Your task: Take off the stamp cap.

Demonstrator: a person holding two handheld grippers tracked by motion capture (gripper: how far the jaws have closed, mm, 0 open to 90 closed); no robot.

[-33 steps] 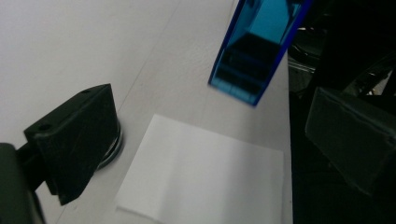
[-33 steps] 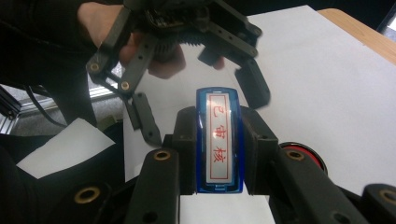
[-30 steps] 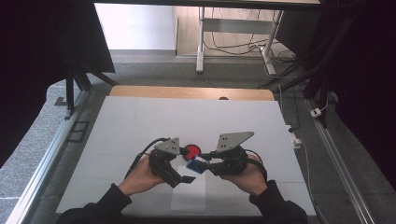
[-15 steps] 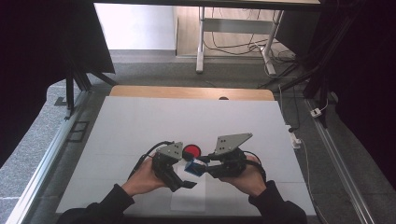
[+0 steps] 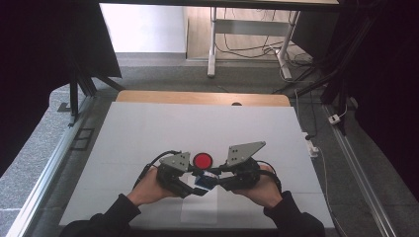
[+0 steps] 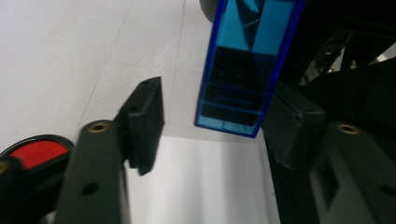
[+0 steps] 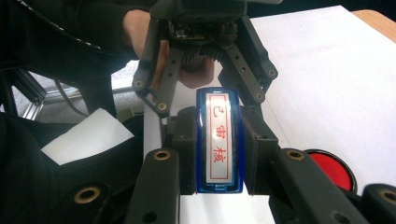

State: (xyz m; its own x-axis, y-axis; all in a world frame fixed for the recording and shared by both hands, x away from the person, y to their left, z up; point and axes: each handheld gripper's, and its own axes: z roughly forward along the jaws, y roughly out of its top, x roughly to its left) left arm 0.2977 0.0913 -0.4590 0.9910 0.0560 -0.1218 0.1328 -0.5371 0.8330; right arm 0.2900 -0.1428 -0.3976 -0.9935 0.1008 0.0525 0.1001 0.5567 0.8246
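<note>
High view, near edge of table: two sleeved forearms enter from below, each hand gripping a black tool. Left gripper (image 5: 193,186) and right gripper (image 5: 213,181) meet nose to nose over a white paper slip (image 5: 199,210) lying on the white table (image 5: 148,128). Between them, held off the surface: one blue transparent stamp (image 5: 204,181). Right gripper view: stamp (image 7: 219,144) clamped between both pads, its white face with red characters turned toward the camera; jaws closed firmly on its long sides. Left gripper view: same stamp (image 6: 247,65) hanging between the jaws; the jaws have just been closing around it, one pad at or against its blue wall, the other pad still clear of it with a gap showing, so no grip from this side. Just beyond the grippers on the table: round red ink pad in black case (image 5: 202,160), lid off. Farther: bare wooden table edge (image 5: 197,97), then grey floor and desk legs.
</note>
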